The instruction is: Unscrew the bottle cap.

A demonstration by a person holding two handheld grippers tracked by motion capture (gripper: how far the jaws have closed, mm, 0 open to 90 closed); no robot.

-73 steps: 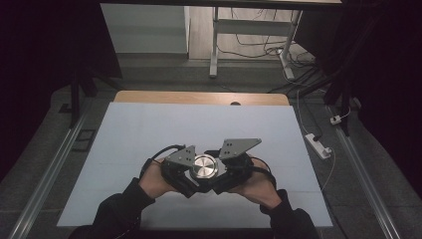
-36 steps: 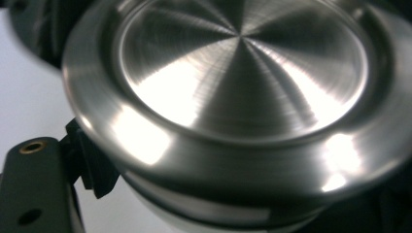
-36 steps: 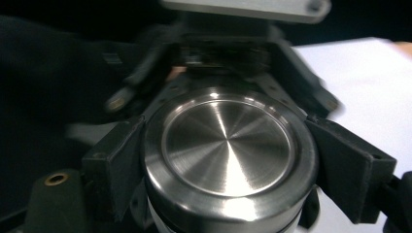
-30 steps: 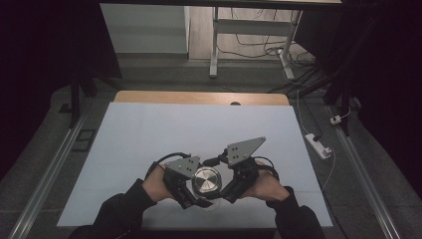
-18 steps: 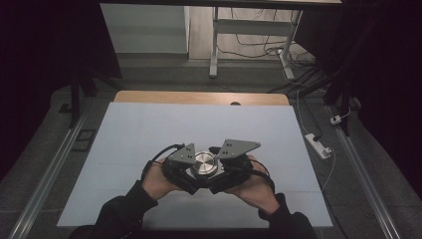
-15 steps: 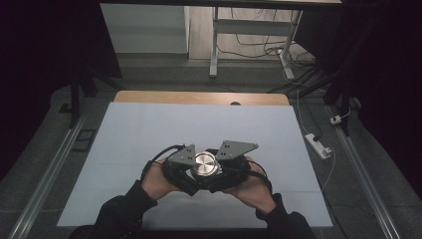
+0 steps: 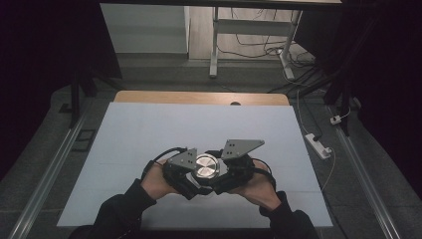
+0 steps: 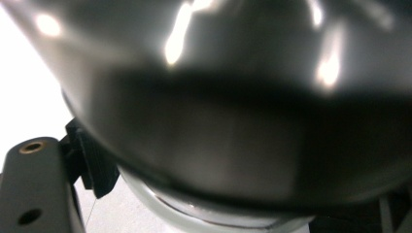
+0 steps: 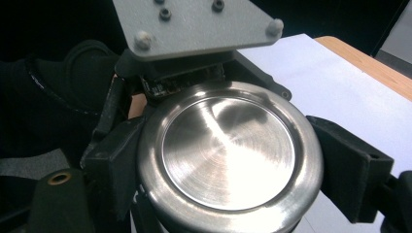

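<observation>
The steel canister (image 7: pixel 205 166) sat between my two tools over the near middle of the table (image 7: pixel 149 129), its round brushed end (image 9: pixel 228 153) facing up. My right tool (image 9: pixel 228 170) was clenched on it: one black jaw pressed the rim on one side and the other jaw pressed the opposite side. My left tool (image 7: pixel 181 172) came at it from the other side, its grey plate (image 7: pixel 183 158) just beside the canister's top. In the left gripper view the curved steel wall (image 8: pixel 233 97) was right up against the camera, blurred, with a ribbed pad touching it at lower left, so I could not tell the grip there for sure. The pale table surface lay open all around, broad toward the far wooden edge (image 7: pixel 199 97) and both sides. My hands were near the front edge.
</observation>
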